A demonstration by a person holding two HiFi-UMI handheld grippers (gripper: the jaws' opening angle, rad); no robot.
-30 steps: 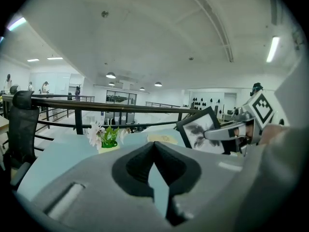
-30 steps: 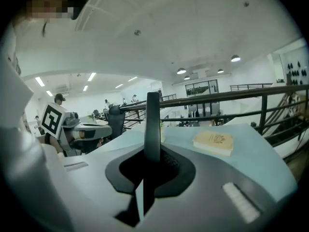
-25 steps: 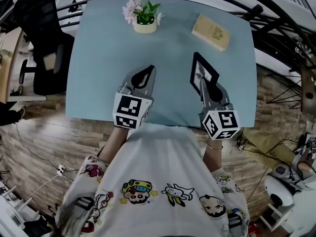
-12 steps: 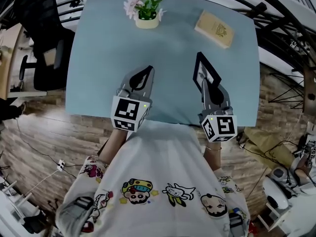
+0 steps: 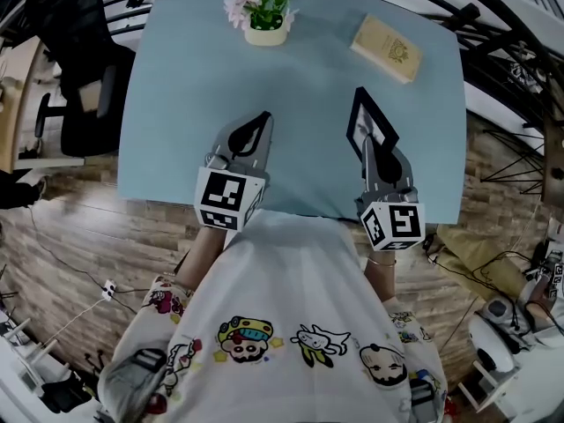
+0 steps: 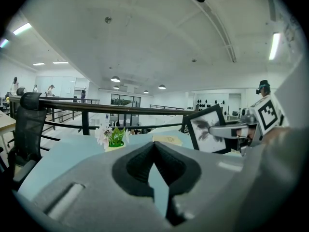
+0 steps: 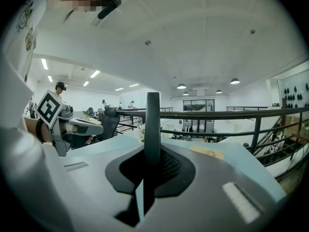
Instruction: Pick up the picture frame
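Right gripper [image 5: 367, 144] clamped on picture frame [image 5: 370, 122] edge, tilted slightly down over table [image 5: 176, 104]; left gripper [image 5: 262, 120] closed, empty.

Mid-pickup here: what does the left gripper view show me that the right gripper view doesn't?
Only the left gripper view: the front face of the black rectangular picture frame, with the right gripper clamped on its edge. It also shows the left gripper's own jaws, shut on nothing.
Only the right gripper view: the frame edge-on, a thin black bar pinched between the right jaws, and the left gripper from outside, at far left.
Both: the light blue table, the potted white-and-pink flowers, the tan book and the black railing.
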